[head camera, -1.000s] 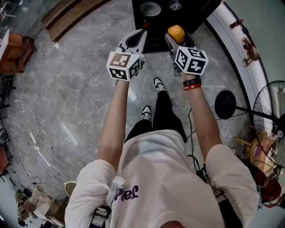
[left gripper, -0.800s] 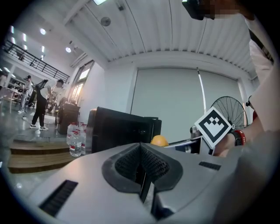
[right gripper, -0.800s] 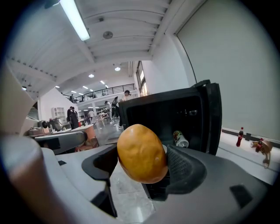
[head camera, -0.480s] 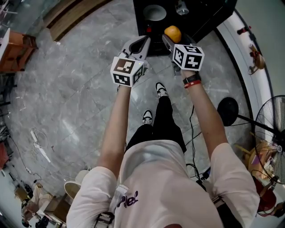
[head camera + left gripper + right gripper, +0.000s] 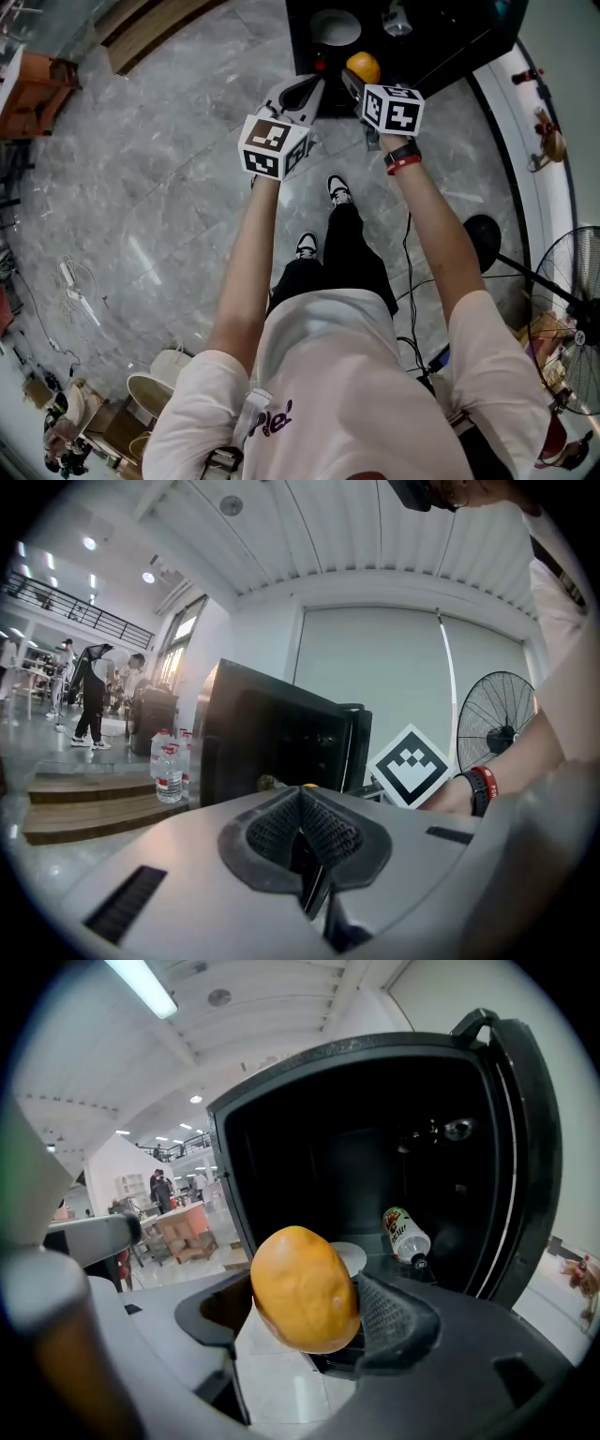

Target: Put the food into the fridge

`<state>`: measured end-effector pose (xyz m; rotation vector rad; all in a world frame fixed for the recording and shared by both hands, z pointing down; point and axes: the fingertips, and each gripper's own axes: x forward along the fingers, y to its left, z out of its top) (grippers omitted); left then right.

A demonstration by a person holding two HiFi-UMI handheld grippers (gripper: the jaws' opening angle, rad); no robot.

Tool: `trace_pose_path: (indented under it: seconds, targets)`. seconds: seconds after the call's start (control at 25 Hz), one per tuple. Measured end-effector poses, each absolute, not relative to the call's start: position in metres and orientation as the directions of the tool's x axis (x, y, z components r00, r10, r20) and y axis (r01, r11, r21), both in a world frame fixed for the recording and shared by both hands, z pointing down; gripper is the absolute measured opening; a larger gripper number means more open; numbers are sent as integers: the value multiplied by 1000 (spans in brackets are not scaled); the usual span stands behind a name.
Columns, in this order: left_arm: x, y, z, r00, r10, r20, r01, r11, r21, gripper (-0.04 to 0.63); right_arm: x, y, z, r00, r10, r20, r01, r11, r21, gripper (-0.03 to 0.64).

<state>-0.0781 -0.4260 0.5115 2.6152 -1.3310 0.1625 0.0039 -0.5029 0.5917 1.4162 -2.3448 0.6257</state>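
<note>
Right gripper (image 5: 309, 1314): jaws wide, clamped on an orange-yellow fruit (image 5: 305, 1288), one pad on each side. The fruit is in the air just in front of the open black fridge (image 5: 375, 1129), outside the cavity.

Left gripper (image 5: 302, 799): jaws closed together, nothing between them. In the head view it is level with the right gripper and just beside it, and both point at the fridge front.

Fridge interior: a white plate (image 5: 351, 1258) lies flat on the floor of the compartment. A bottle (image 5: 406, 1232) lies on its side to the right of the plate, cap toward the opening. The door (image 5: 530, 1147) is swung open at the right.

Surroundings: grey marble floor (image 5: 141, 206), standing fan (image 5: 497, 726) at the person's right, water bottles (image 5: 169, 772) on a wooden step to the left of the fridge.
</note>
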Motion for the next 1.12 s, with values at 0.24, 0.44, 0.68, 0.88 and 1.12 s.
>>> trace_pose_path:
  seconds: [0.24, 0.44, 0.68, 0.88, 1.12]
  targets:
    - [-77, -450, 529, 567, -800, 196, -824, -553, 125, 18, -5, -542, 617, -480, -722, 498, -871, 460, -172, 365]
    - [-80, -467, 539, 575, -798, 178, -817, -551, 168, 18, -14, -575, 636, -503, -710, 492, -851, 505, -143, 365]
    - [-85, -485, 553, 560, -811, 168, -828, -540, 151, 18, -23, -616, 653, -517, -704, 487, -827, 557, -72, 365]
    - [-83, -491, 566, 562, -808, 175, -827, -544, 145, 18, -29, -642, 669, -520, -694, 499, -817, 574, -54, 365]
    - [-83, -500, 581, 559, -811, 172, -829, -538, 155, 18, -45, -675, 688, -526, -676, 516, -780, 625, 23, 365]
